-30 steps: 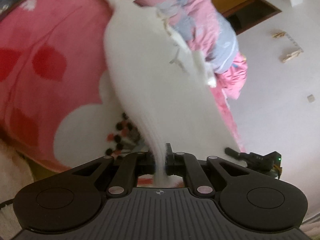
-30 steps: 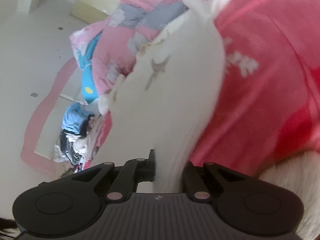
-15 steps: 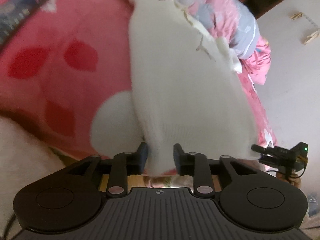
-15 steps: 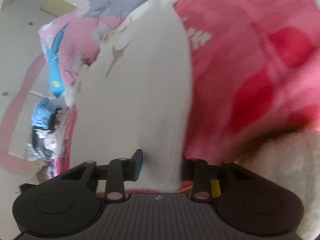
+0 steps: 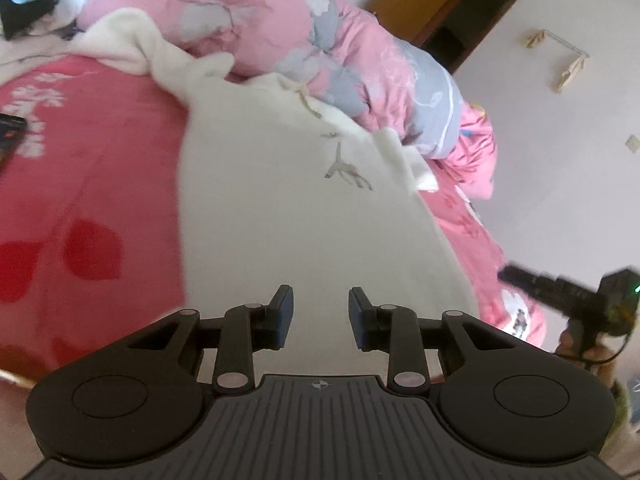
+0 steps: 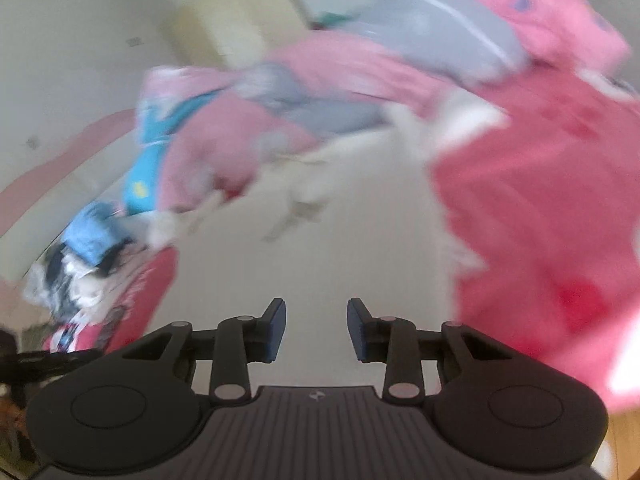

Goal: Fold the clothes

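Black plastic fingers of the left gripper (image 5: 320,312) are standing wide apart at the lower centre of the left wrist view, gripping nothing; the white garment (image 5: 288,200) is lying spread beneath and beyond them, filling the middle of the frame. At the lower right edge of that view the right gripper (image 5: 560,284) is showing as a dark body with a green light, blurred. In the right wrist view, the right gripper (image 6: 316,328) is likewise holding its jaws wide and empty over the same white garment (image 6: 320,264), though this frame is smeared by motion. Only the left view is resolving the small grey print (image 5: 346,168) on the cloth and the dark phone (image 5: 10,136) at the far left edge on the red-pink bedspread (image 5: 92,168). Only the right view is showing a heap of clothes (image 6: 84,264) at the left. Farther off, a pink and grey quilt (image 5: 320,36) is lying bunched across the top, with a wooden cabinet (image 5: 444,12) at upper right.
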The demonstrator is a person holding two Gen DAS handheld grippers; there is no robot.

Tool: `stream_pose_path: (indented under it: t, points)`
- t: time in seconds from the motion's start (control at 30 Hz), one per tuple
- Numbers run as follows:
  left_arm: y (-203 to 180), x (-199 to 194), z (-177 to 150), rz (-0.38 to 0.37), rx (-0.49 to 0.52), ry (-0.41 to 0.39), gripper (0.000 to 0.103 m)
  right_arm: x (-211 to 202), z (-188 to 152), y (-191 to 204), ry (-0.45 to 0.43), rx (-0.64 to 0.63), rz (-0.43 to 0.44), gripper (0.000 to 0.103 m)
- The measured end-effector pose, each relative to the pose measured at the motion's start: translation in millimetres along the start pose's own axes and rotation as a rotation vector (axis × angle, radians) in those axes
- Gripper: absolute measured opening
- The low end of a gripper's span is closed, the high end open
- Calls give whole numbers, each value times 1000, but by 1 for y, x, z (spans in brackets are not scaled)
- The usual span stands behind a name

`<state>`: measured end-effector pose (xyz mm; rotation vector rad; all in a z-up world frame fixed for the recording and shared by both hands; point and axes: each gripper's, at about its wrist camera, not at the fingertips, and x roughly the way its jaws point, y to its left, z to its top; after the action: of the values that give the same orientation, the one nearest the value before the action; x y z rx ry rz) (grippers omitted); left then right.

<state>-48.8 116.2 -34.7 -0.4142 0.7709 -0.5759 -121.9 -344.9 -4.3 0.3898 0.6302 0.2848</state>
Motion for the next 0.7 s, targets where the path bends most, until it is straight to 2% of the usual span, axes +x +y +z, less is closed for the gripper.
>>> stream_pose_path:
  t: [0.23,0.33,0.53,0.63,0.7]
  points:
    - [15,25,-13,58,37,-60,29,82,34,95,38,-236,170,32]
    - [30,27,-22,21,23,-82,29,131,41,137,109,-341,209,31]
    - [55,25,-36,-102,-27,-148,30,253,32,201,304,-490,182,21]
    - [61,27,-37,-133,-61,-153,30,309,27,208,378,-514,138,16]
    - [64,27,-38,-152,-73,-152,30,330,30,211,381,-493,145,13]
